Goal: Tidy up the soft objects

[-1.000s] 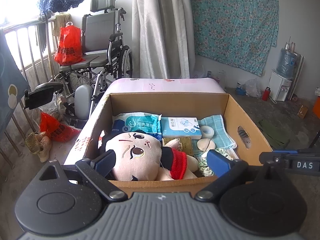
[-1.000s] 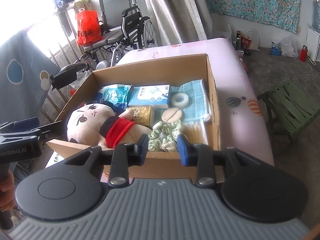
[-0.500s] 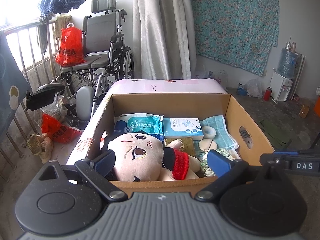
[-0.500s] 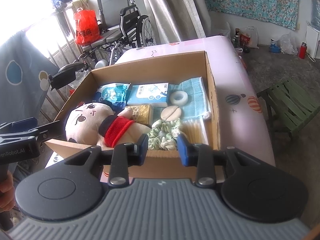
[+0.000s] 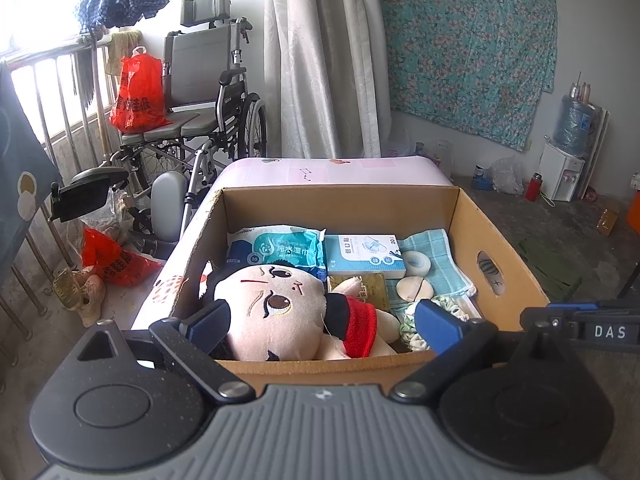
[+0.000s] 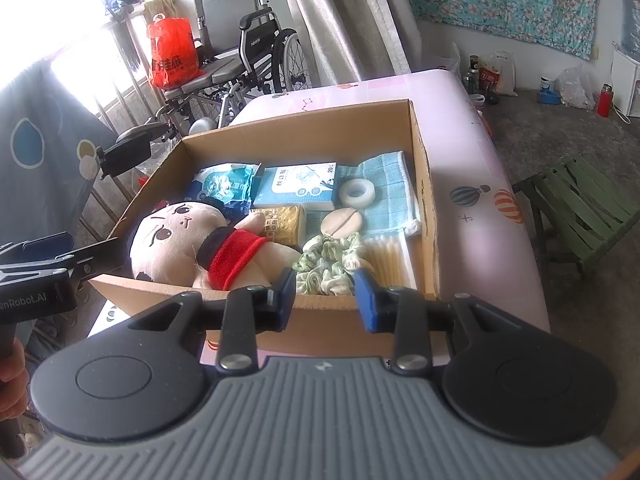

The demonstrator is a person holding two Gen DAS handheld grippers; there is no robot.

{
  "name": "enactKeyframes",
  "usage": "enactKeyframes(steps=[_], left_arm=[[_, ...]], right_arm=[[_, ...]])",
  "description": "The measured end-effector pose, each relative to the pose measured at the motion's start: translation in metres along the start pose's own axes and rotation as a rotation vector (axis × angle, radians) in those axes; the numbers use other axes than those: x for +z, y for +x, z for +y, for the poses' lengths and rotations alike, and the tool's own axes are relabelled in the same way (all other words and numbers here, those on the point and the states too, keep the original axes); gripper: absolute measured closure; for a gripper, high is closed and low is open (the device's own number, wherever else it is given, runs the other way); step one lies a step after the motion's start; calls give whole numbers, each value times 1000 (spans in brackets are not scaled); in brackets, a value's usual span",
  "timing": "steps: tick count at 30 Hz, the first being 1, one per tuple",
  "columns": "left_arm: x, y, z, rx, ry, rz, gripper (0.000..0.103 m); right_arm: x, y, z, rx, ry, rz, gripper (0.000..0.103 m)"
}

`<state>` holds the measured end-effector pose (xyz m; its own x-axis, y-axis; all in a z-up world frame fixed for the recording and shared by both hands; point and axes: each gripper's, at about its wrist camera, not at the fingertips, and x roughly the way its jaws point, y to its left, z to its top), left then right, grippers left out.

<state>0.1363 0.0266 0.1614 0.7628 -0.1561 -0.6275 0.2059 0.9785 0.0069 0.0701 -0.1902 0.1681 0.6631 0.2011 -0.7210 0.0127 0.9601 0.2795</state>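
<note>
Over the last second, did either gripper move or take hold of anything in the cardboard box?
Nothing visibly changed. The left gripper and right gripper hover open and empty at the near rim of the cardboard box; the plush doll, green scrunchie and the other contents lie as before.

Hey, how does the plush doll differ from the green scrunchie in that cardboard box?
The plush doll is much bigger than the green scrunchie. The doll lies on its side at the box's left near corner; the scrunchie sits to its right, by the near wall. The doll is peach-coloured with a stitched face and red band; the scrunchie is ruffled green-and-white fabric. Both are soft and lie loose in the cardboard box, touched by neither gripper.
</note>
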Motion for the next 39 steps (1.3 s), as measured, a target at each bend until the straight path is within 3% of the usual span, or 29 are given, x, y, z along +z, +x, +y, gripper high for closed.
enactKeyframes(steps=[39], left_arm=[[-2, 2, -5, -7, 13, 2, 1]], right_arm=[[-2, 1, 0, 1, 4, 12, 69]])
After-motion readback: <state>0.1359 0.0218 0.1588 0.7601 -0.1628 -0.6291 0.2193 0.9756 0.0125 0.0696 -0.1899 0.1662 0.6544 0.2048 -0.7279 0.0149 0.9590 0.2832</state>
